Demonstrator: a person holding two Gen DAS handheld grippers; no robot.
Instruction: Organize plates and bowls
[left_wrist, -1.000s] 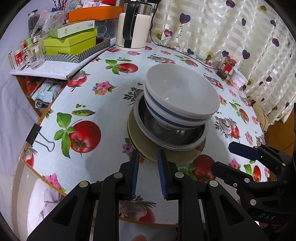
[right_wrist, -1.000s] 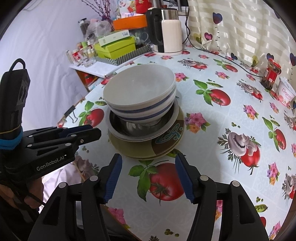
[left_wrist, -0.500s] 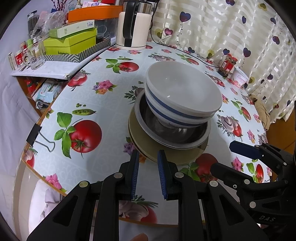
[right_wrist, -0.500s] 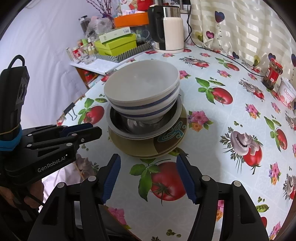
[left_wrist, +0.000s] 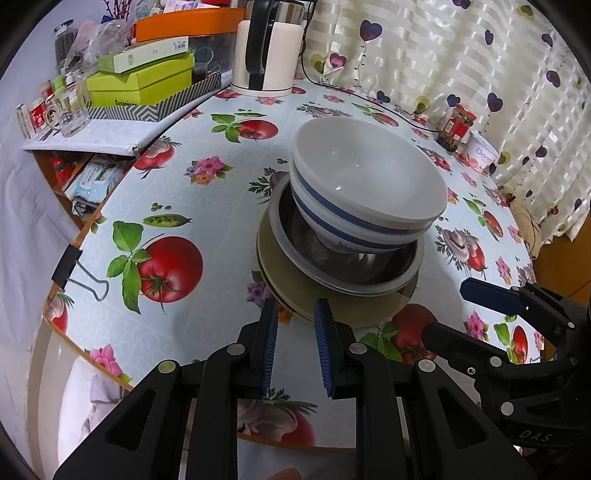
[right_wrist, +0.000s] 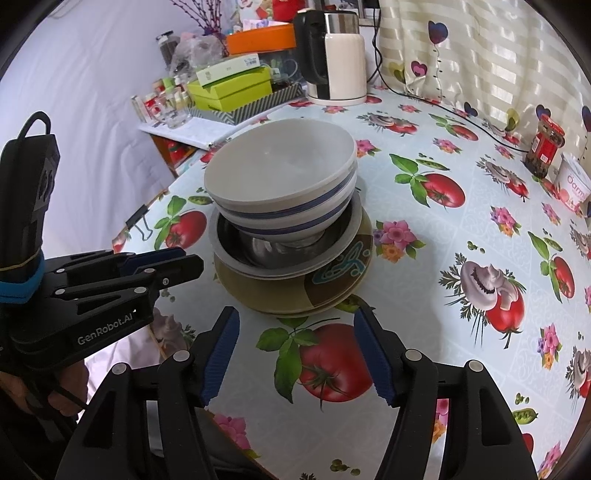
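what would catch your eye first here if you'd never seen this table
The teetering stack mid-table: two nested blue-striped white bowls in a steel bowl, on olive-brown plates. Under it, the loud tomato-and-mushroom tablecloth. At the far edge stands a cream electric kettle.

Open tablecloth all round the stack

You have bare table (right_wrist: 424, 280) on each side of the stacked bowls and plates (right_wrist: 284, 229); the kettle (right_wrist: 338, 55), boxes (right_wrist: 229, 88), jar (right_wrist: 546, 144) and tub (right_wrist: 574, 182) crowd only the far edge, well apart from them.
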